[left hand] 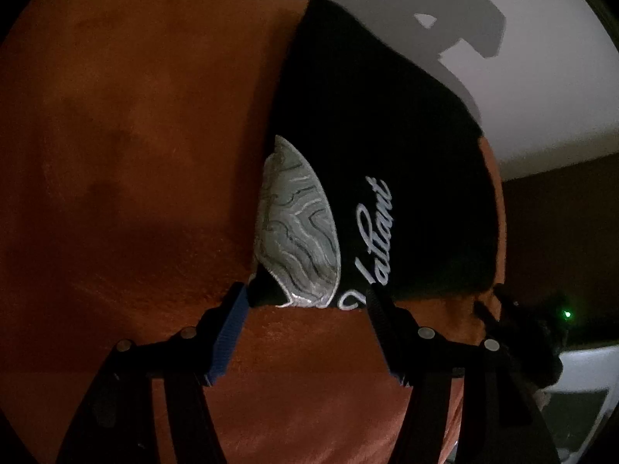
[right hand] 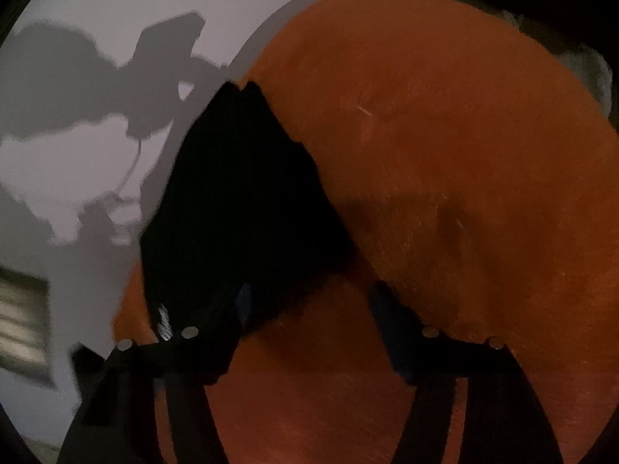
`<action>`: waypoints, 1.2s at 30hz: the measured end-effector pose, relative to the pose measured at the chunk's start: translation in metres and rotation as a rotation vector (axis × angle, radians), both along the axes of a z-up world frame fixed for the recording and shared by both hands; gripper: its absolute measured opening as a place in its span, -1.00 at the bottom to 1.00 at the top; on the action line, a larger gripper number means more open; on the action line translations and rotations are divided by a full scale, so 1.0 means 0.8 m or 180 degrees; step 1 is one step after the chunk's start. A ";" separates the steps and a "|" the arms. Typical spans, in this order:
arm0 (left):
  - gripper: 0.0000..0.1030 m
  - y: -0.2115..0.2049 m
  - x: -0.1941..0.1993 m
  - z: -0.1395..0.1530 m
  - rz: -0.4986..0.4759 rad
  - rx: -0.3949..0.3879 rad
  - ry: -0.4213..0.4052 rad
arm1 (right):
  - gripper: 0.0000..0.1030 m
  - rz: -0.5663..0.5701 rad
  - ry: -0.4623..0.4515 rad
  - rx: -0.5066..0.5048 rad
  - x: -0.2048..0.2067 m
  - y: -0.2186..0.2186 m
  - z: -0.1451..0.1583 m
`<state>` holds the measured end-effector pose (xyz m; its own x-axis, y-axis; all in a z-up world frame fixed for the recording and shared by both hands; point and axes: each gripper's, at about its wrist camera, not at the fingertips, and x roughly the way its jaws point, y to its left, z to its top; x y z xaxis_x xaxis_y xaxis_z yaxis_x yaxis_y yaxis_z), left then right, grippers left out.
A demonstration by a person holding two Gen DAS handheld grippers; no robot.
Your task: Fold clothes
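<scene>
Spread wide apart, both tools are held low over the orange surface point(left hand: 116, 154): left tool point(left hand: 305, 301) and right tool point(right hand: 309, 301) at the black garment's point(left hand: 387, 135) near edge, nothing gripped.

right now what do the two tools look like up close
Left tool: black angular linkage arms, round silver rivets at the joints, and ribbed blue pads on the inner faces of its fingers. Right tool: the same black frame with silver rivets; its blue pads are barely visible in the dim light. No cables or sleeves show.
</scene>
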<state>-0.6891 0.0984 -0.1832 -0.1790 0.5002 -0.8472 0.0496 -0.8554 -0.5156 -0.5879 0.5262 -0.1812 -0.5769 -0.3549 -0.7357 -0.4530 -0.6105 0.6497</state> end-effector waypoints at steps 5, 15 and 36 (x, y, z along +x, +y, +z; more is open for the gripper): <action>-0.56 -0.027 0.011 0.003 0.0307 0.0020 0.0017 | -0.70 -0.0103 -0.0051 0.0031 -0.019 0.009 0.005; -0.73 -0.049 0.005 0.007 0.0070 -0.0185 0.0052 | -0.91 -0.0136 -0.0116 0.0682 0.013 -0.010 0.018; 0.50 -0.079 0.166 0.282 -0.0538 -0.1236 0.0749 | 0.25 0.1030 -0.0158 0.1561 0.091 -0.299 0.274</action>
<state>-0.5562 0.0353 0.0428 -0.3318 0.1935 -0.9233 -0.1865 -0.9729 -0.1369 -0.5153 0.2874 0.0377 -0.4567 -0.1187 -0.8817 -0.2164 -0.9465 0.2395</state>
